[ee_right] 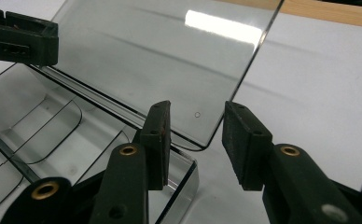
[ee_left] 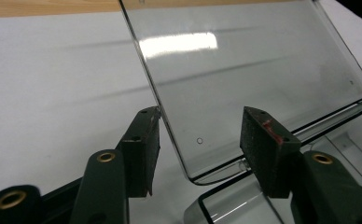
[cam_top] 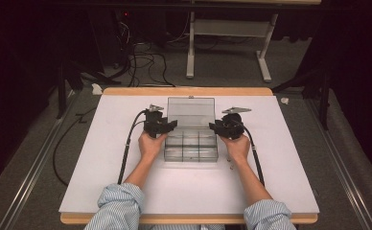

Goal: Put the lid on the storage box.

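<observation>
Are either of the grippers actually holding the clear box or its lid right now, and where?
Nothing is held. The left gripper and right gripper each straddle a hinge-side corner of the open lid, jaws apart, pads off it.

A clear plastic box (cam_top: 191,146) with small compartments is lying on the white desk (cam_top: 102,158). Its transparent lid (cam_top: 191,111) is standing open, folded back flat toward the far edge, hinged at the rear.

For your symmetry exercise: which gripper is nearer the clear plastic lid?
Neither clearly: the left gripper straddles the lid's left hinge corner, the right gripper its right one.
</observation>
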